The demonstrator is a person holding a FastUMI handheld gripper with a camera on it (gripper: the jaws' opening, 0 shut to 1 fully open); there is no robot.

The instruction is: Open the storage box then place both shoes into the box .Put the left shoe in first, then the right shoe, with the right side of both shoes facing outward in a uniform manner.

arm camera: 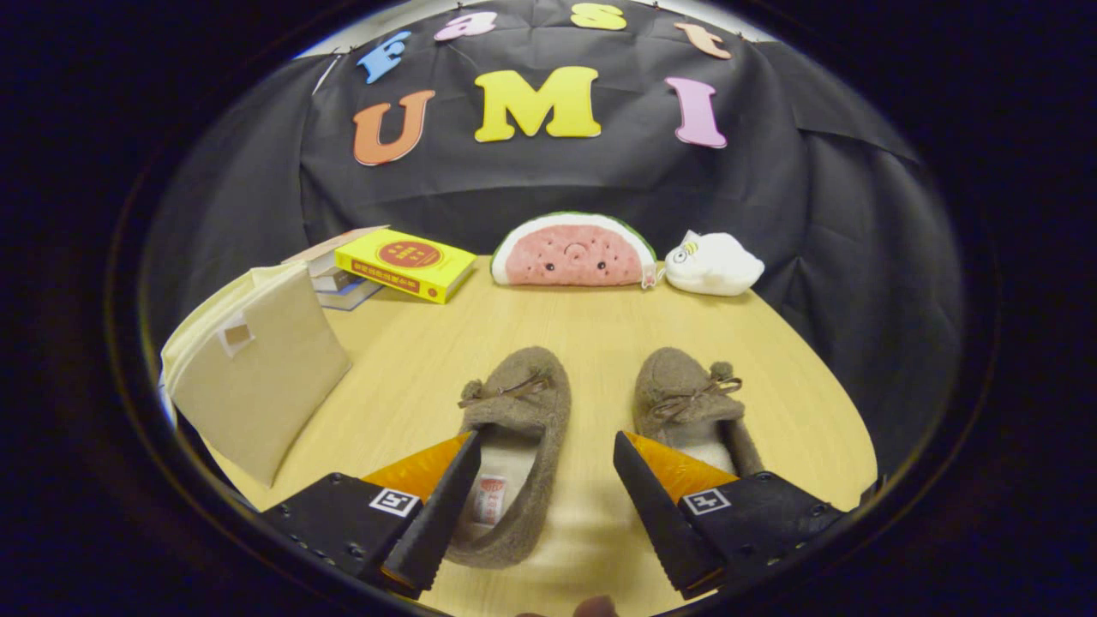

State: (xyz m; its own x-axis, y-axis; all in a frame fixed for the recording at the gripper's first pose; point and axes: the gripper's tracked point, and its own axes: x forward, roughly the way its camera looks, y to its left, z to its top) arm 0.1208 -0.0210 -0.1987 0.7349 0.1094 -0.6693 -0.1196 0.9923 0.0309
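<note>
— Where are the shoes?
— Side by side on the tabletop: left shoe, right shoe. Box stands off left, shut.
— And the claw?
— Low, level, spread wide, straddling the left shoe's heel, gripping nothing.

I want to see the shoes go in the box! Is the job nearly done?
Not yet, nothing looks done. The box stands closed on the table, off to the left of the fingers. Both shoes are on the table: the left shoe and right shoe lie just ahead of the open gripper, which holds nothing. Opening the box and putting in each shoe are all left.
</note>
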